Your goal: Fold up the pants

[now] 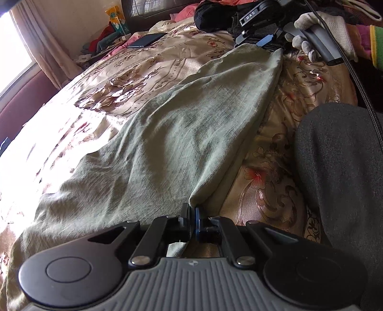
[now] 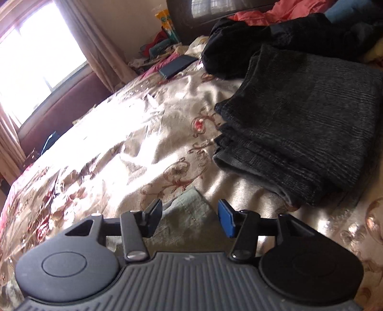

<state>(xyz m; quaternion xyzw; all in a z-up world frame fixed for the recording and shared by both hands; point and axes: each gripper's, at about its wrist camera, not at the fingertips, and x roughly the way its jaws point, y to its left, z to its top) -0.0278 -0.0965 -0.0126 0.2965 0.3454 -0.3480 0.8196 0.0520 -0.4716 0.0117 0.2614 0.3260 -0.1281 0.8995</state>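
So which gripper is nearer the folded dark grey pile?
Right. The right gripper sits just beside the folded dark grey pile, jaws open; the left gripper grips the green pants further away.

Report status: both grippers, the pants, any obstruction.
Left gripper shut on green pants corner. Right gripper open, pants edge between the pads, unpinched. Folded dark garment lies just beyond the right gripper.

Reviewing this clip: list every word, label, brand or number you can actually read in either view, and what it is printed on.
"DAS": white letters on the black body of the right claw, seen from the left wrist view.
Small pale logo on the grey ribbed housing behind the left claw: a mark, no readable letters.
Yellow and green package by the headboard: print too blurred to read.
Nothing else legible.
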